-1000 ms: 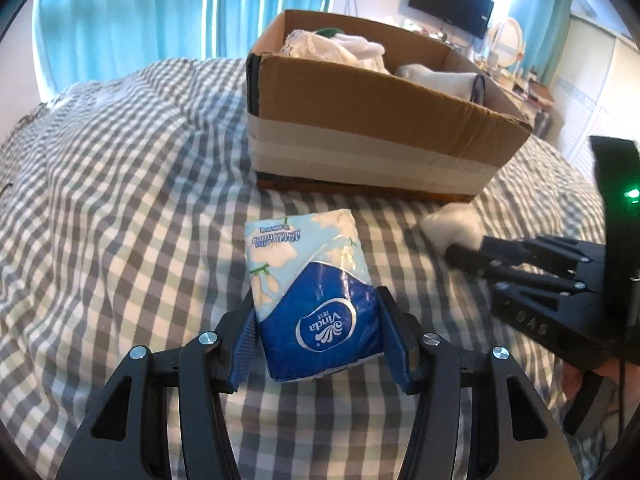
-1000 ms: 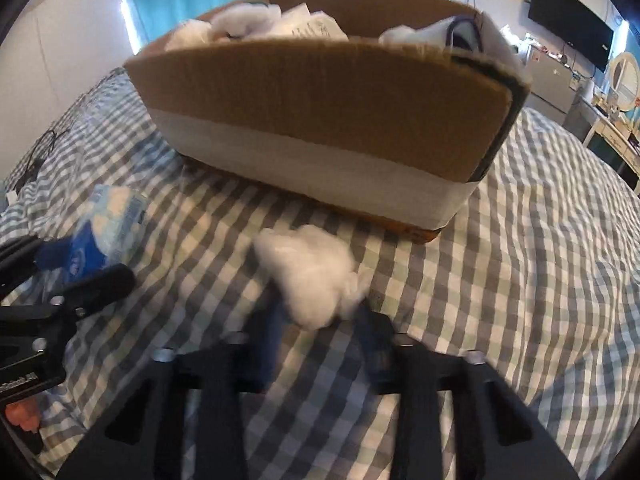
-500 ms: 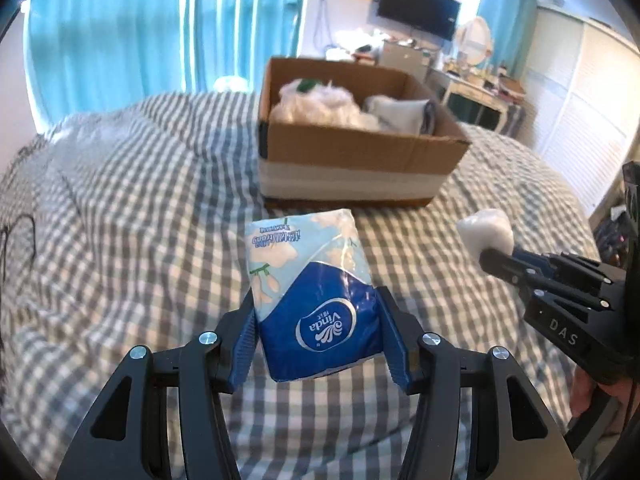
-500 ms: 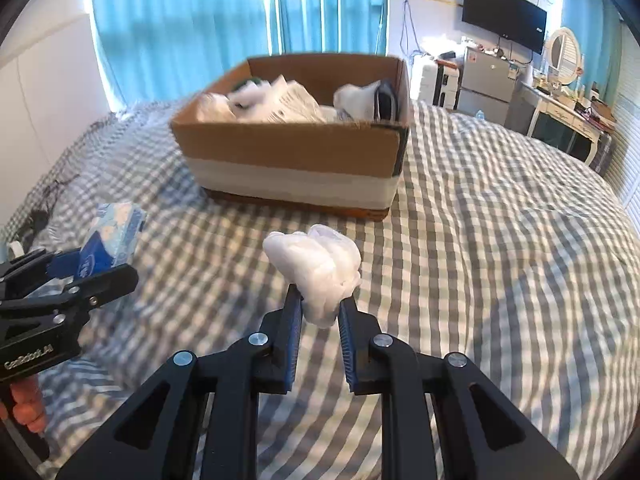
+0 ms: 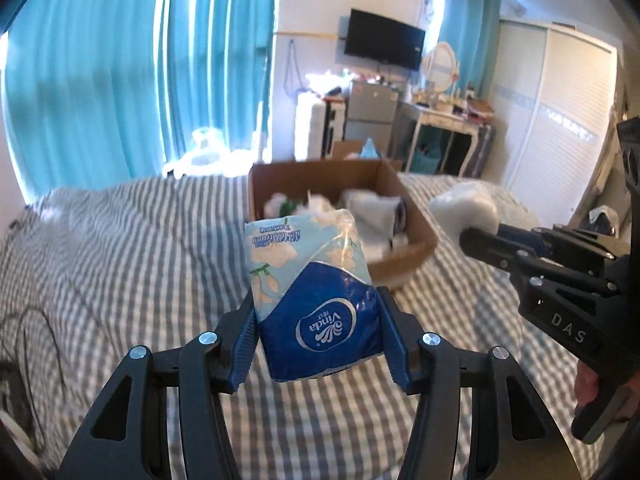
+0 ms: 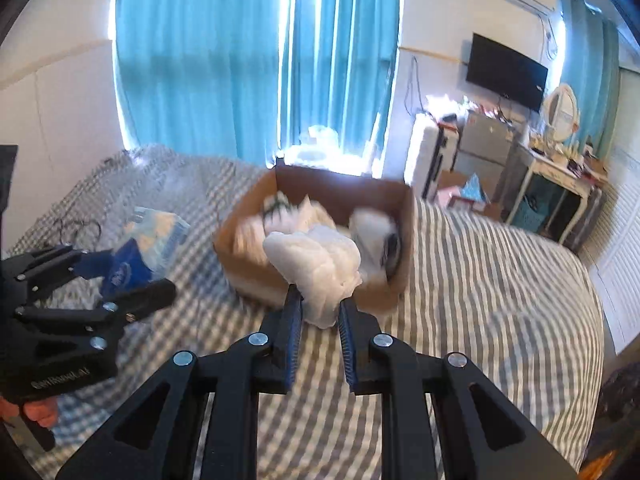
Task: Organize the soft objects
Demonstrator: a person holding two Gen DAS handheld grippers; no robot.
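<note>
My left gripper is shut on a blue and white Vinda tissue pack and holds it up above the checked bed. My right gripper is shut on a white cotton wad, also lifted. An open cardboard box with several white soft items stands on the bed ahead of both. In the left wrist view the right gripper with the wad is at the right. In the right wrist view the left gripper with the pack is at the left; the box lies behind the wad.
The bed has a grey checked cover. Black cables lie at its left side. Blue curtains, a wall TV, a dresser and a wardrobe stand beyond the bed.
Both grippers have risen and tilted up with their loads, so the box looks smaller and lower and more of the room shows. The grips have not changed.
</note>
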